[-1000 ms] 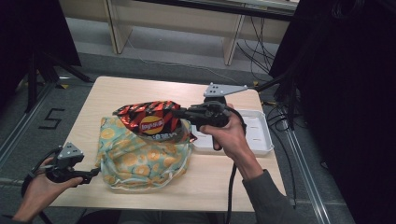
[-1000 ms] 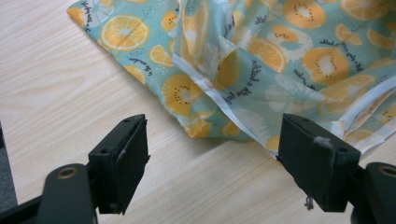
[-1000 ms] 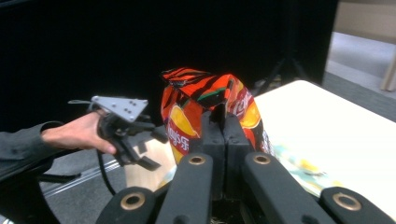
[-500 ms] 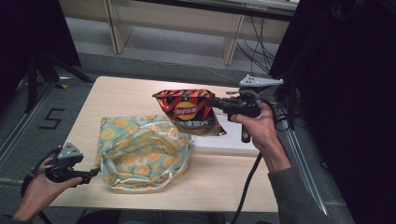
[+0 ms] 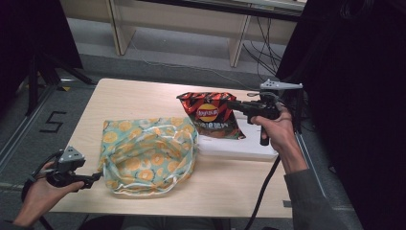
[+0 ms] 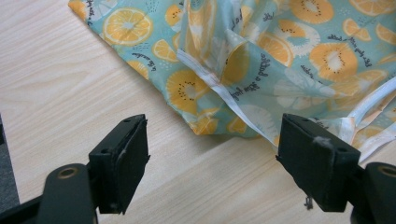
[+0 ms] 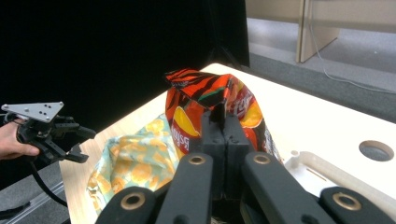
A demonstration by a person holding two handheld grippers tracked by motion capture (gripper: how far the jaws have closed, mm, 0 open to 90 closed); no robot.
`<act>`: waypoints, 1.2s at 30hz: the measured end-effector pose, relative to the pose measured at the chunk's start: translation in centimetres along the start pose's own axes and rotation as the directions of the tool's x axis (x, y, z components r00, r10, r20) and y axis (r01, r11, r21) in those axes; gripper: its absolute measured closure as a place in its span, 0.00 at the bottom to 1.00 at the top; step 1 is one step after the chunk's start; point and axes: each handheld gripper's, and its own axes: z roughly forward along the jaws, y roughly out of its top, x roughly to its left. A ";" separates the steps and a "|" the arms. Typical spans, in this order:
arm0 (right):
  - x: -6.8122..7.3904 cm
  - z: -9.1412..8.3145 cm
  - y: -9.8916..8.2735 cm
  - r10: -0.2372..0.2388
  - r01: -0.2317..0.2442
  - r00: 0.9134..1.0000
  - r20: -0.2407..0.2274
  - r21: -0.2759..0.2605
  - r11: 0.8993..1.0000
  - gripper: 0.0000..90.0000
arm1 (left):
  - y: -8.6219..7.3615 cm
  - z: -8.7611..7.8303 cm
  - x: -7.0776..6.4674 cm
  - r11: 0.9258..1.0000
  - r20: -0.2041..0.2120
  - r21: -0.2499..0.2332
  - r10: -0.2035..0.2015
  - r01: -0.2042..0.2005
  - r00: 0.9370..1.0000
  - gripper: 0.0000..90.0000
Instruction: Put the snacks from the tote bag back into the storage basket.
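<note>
While the left gripper (image 5: pixel 93 178) waits at about eight o'clock on the table (image 5: pixel 143 98), its jaws stand apart with nothing between them, the pads flanking bare wood just short of the fruit-print bag (image 5: pixel 146 153); in the left gripper view the bag's near corner and white-edged hem (image 6: pixel 219 91) lie beyond the open jaws, close but not touched. That bag sprawls slack and flattened at roughly seven o'clock of the tabletop, its mouth loosely gaping toward the right. Moving on toward two o'clock, the chip packet (image 5: pixel 210 115) hangs in the air above the white tray (image 5: pixel 253 149), tilted, with its lower end close over the tray's near-left part. Farther right, the right gripper (image 5: pixel 235 105) is clamped tight on the packet's crimped edge, and the right gripper view shows both jaws pressed together on the foil (image 7: pixel 205 100). Judging by this, the step in hand is carrying the packet clear of the bag to set it on the tray. Next, the right hand would need to lower the packet until it rests flat within the tray's rim, then let go, since a release from this height could let it slide off the edge.
</note>
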 end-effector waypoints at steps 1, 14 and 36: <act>-0.3 0.0 -0.1 -0.012 0.012 1.000 -0.010 -0.001 1.000 1.00 | 0.0 0.0 0.0 1.000 0.005 0.005 0.000 0.000 1.000 0.26; -3.4 -0.4 -3.2 0.067 -0.067 0.998 0.008 0.052 0.996 1.00 | -0.1 0.3 0.1 1.000 -0.005 0.008 -0.004 0.004 1.000 0.26; -8.5 -0.9 -6.5 0.171 -0.173 0.984 0.052 0.038 0.984 1.00 | 0.0 0.5 0.1 1.000 0.006 0.011 -0.001 0.000 1.000 0.26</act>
